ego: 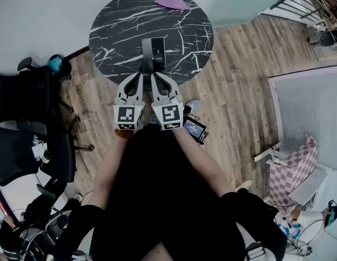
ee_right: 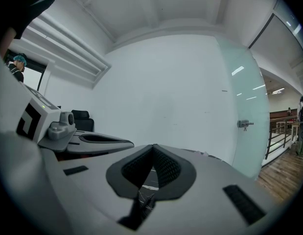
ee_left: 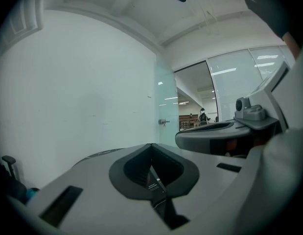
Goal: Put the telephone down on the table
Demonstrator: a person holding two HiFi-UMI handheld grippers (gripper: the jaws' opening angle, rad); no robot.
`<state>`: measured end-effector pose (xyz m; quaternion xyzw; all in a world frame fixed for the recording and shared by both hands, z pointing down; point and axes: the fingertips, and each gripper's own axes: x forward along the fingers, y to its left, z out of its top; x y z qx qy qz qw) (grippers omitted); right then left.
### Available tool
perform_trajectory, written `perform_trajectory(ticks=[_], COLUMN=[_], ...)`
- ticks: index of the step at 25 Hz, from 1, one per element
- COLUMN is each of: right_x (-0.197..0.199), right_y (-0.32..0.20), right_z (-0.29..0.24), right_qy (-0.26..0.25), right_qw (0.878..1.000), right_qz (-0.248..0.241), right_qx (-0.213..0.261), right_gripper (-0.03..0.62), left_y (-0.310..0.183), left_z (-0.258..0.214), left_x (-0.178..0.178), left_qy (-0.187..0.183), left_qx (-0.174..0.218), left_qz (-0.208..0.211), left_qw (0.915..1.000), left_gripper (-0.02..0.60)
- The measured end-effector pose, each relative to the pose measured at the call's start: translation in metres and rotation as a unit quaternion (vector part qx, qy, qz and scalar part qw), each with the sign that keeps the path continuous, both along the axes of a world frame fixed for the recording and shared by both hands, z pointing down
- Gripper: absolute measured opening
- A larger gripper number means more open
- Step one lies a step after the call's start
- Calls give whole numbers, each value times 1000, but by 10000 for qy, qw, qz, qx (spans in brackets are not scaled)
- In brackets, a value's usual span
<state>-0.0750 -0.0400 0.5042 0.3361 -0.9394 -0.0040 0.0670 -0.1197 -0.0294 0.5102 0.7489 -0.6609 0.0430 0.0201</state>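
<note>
The telephone (ego: 154,54) is a dark slab with a white label, lying flat on the round black marble table (ego: 119,31) near its front edge. In the head view my left gripper (ego: 141,74) and right gripper (ego: 155,76) sit side by side, tips at the phone's near end. In the left gripper view the left gripper (ee_left: 151,145) has its jaws meeting at the tip, and a dark labelled surface (ee_left: 159,192) shows in the gap below. The right gripper (ee_right: 152,146) also looks shut, with marble (ee_right: 144,199) under it. Nothing is pinched in either.
A pink cloth (ego: 172,0) lies at the table's far edge. Black office chairs (ego: 26,129) stand to the left on the wood floor. A small screen device (ego: 194,128) lies by my feet. A pink checked box (ego: 290,167) is at the right. White wall and glass door stand ahead.
</note>
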Motion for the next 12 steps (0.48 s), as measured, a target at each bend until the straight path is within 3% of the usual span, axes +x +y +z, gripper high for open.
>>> perform_trajectory(ticks=[12], right_x=[-11], right_y=[-4], right_z=[8], right_qy=[93], right_qw=[9995], right_qz=[-232], right_qx=[-173], right_gripper=[31], left_y=[-1], left_z=[14], left_x=[-13], left_qy=[198], left_qx=[-225], left_qz=[-188], left_qw=[9994], left_gripper=[14])
